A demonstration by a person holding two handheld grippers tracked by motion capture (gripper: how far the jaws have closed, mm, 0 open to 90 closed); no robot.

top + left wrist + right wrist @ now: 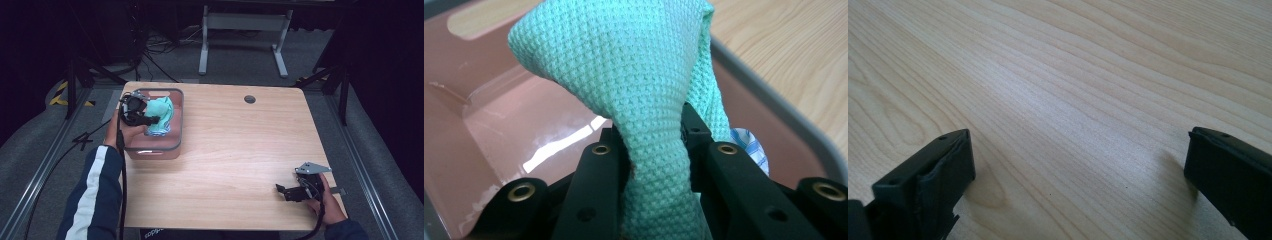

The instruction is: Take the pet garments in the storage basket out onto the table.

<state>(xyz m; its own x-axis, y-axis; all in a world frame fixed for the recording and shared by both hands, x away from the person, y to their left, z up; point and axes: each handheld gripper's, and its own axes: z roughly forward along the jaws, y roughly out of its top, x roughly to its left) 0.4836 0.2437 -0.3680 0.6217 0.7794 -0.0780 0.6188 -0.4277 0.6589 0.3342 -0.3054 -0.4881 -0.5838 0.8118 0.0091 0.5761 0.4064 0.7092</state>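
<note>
The green cloth (634, 85) is clamped firmly in the left gripper (150, 120) over the pink bin (176, 131); the lift should be kept vertical until the rim is cleared. The right gripper (281, 190) is held wide, empty.

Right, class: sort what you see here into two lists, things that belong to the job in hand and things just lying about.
In the job:
green cloth
pink tub
left gripper, shut on the cloth

Just about:
right gripper, open over bare table
white and blue cloth in the tub
desk frame behind
</note>
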